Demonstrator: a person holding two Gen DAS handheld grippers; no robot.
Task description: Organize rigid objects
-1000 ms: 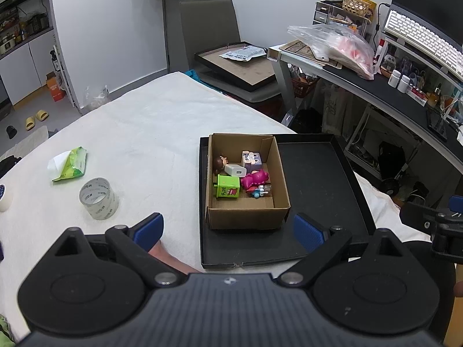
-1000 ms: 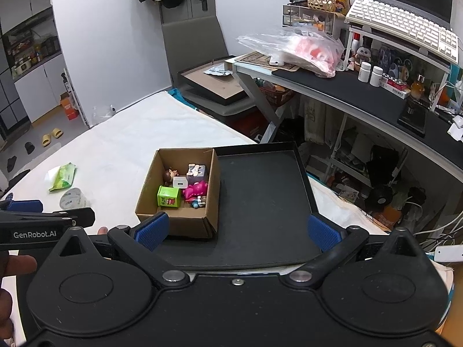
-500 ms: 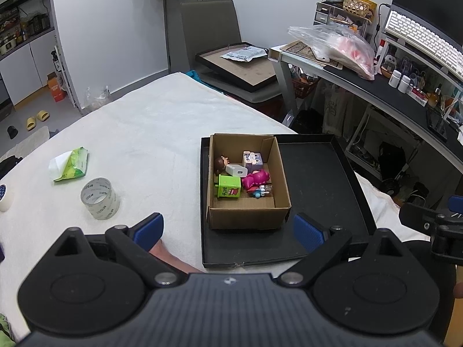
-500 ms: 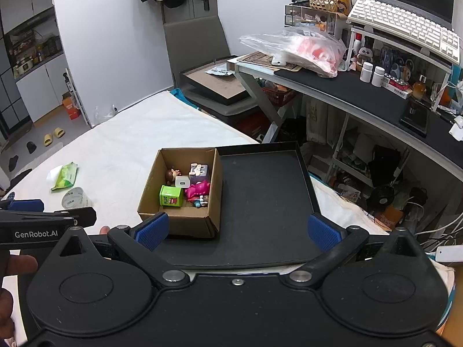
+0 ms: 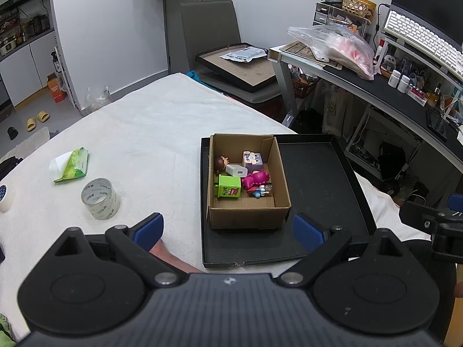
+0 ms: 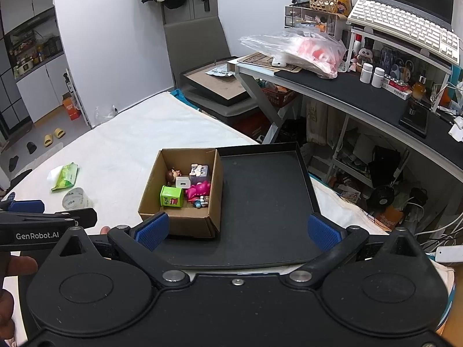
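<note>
A cardboard box (image 5: 248, 183) is seen standing on the left part of a black tray (image 5: 315, 190), on a white-covered table (image 5: 150, 144). Inside the box small rigid things are gathered: a green cube (image 5: 228, 190), a white charger (image 5: 236, 170), a pink figure (image 5: 256, 180), a lilac block (image 5: 252, 159) and a brown-haired doll (image 5: 221, 162). The tray right of the box is bare.

The left tool (image 5: 228, 230) and the right tool (image 6: 237, 230) are both held wide open, short of the box, with nothing between their fingers. No grasp is in hand.

Two readings are fitted: the things may be about to be taken out of the box and laid on the tray, or they may already have been collected into it. Which move is called for cannot be settled.

Left of the box, on the table, a tape roll (image 5: 100, 198) bears grey print too blurred to be read, and a green packet (image 5: 71, 164) lies beyond it. "GenRobot.AI" is read on the left tool's side in the right wrist view. The cube's label is not legible.
</note>
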